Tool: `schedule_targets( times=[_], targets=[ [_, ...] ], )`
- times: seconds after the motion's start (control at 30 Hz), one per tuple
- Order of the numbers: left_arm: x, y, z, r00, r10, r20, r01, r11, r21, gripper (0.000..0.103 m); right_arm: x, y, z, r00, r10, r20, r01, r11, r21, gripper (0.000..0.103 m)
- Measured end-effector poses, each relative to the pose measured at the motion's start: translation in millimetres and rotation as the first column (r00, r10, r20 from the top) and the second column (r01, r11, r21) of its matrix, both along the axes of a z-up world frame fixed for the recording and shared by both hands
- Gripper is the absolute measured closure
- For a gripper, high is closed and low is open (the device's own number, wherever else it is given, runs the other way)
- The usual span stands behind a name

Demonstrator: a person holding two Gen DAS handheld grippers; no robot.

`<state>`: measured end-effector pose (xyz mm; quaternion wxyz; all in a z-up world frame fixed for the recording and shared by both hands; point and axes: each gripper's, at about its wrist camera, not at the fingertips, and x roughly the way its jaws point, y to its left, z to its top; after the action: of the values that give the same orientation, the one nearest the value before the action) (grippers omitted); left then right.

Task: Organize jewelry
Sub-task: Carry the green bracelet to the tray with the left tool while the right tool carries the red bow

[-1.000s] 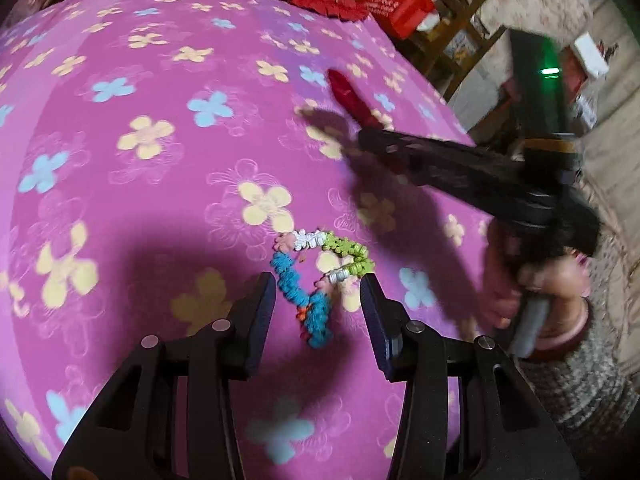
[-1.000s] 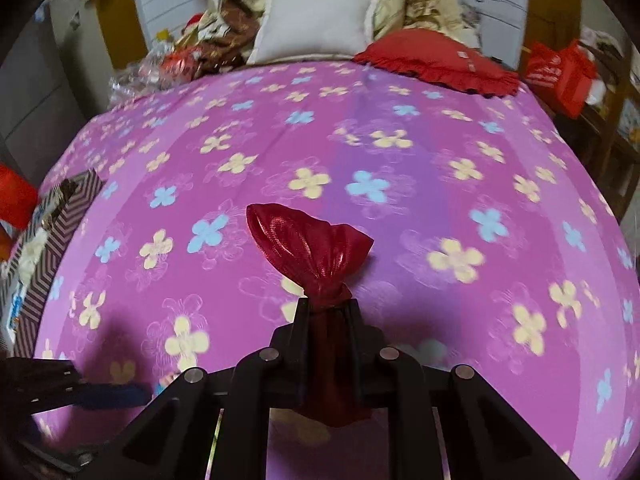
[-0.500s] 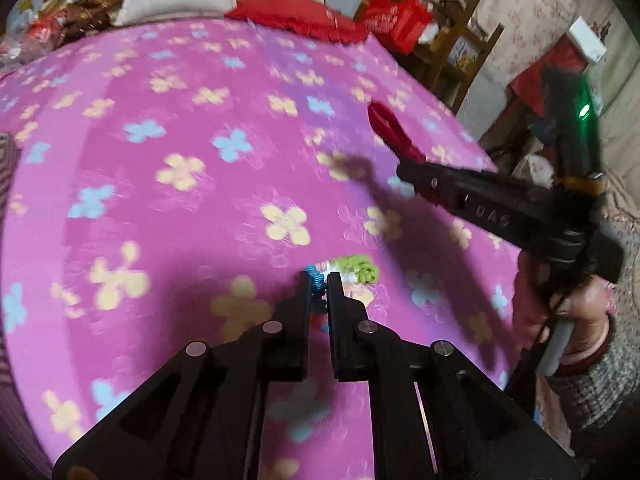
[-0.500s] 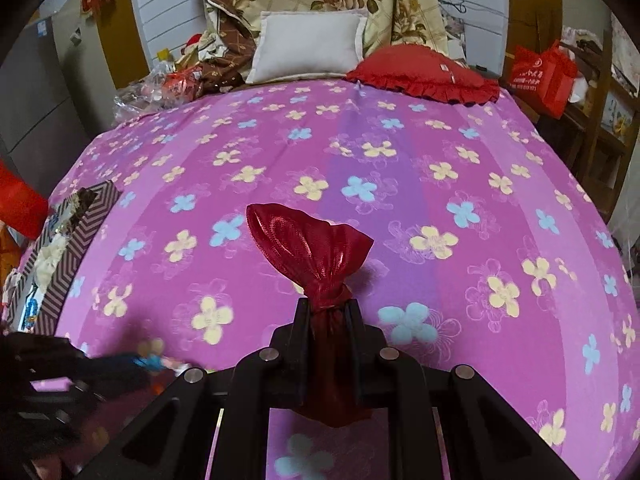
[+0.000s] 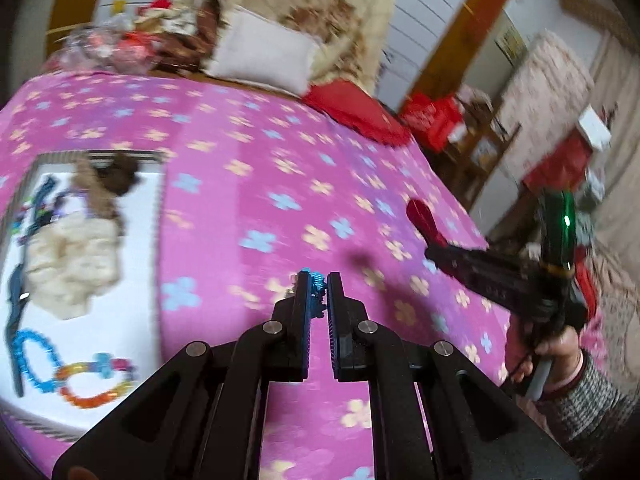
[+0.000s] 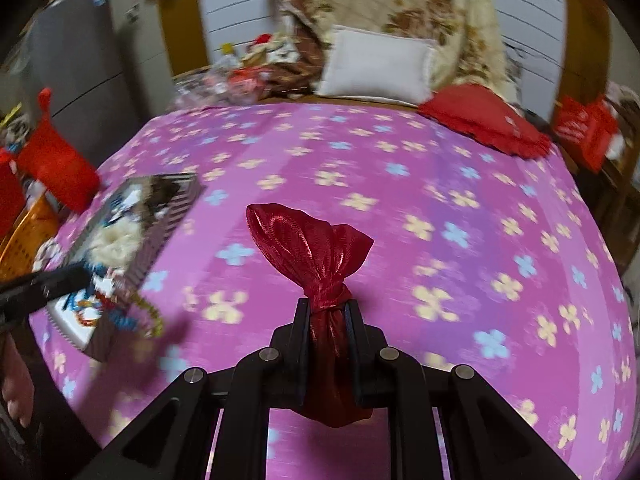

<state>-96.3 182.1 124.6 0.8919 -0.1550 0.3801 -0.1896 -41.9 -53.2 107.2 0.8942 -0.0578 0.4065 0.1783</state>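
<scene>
Both views are smearing with motion blur; fine detail is unreliable.

Left gripper [image 5: 318, 286]: the jaws are standing nearly pressed together, pinching a turquoise-blue beaded bracelet [image 5: 316, 280]. Only a small blue tuft is showing above and between the tips; the rest of the strand is hiding behind the jaws in the left wrist view. In the right wrist view a blurred blue-and-green strand [image 6: 138, 320] is hanging below this gripper, above the bedspread, its beads impossible to tell apart.

Right gripper [image 6: 328, 312]: the jaws are clamping the gathered neck of a shiny dark-red fabric pouch [image 6: 310, 240]. The puffed part is standing up past the tips; the tail is hanging down between the jaws, its end cut off by the gripper body. From the left wrist view only the pouch's rounded red end is showing.

A hand [image 5: 552, 354] with a knitted grey sleeve is gripping the right gripper's handle, partly cut off by the frame edge.

A shallow white-lined box with a striped rim [image 5: 150, 216] is sitting on the magenta flowered bedspread [image 5: 248, 208] at left. Inside it: a blue bead loop [image 5: 32, 356], a multicoloured bead loop [image 5: 96, 380], a cream fluffy item [image 5: 76, 264] and dark pieces too blurred to identify. The box's near-left corner is cut off.
</scene>
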Motion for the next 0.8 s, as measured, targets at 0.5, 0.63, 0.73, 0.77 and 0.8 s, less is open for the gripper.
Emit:
schedule_targets(
  times=[0.5,0.63,0.73,0.77,0.8],
  targets=[
    [18,132,-62,0.958,0.201,-0.206,-0.236,0.958,-0.162,0.097,2,195,-9,0.953,0.289,-0.090,-0.284,0.957,0.064,0.088],
    [24,146,-96,0.907,0.241,-0.345,-0.292,0.951,-0.104,0.097,20,226,-30,0.945,0.281,-0.168,-0.266,0.958,0.107,0.088],
    [21,149,-98,0.888,0.295,-0.354,-0.324,0.946,-0.025,0.097,36,243,-45,0.944,0.258,-0.207,-0.238,0.964,0.121,0.088],
    [20,151,-96,0.887,0.305,-0.346,-0.331,0.944,-0.016,0.097,41,247,-49,0.944,0.249,-0.219,-0.227,0.967,0.118,0.088],
    [18,151,-94,0.889,0.309,-0.338,-0.332,0.943,-0.012,0.097,45,249,-52,0.945,0.240,-0.224,-0.220,0.969,0.112,0.088]
  ],
)
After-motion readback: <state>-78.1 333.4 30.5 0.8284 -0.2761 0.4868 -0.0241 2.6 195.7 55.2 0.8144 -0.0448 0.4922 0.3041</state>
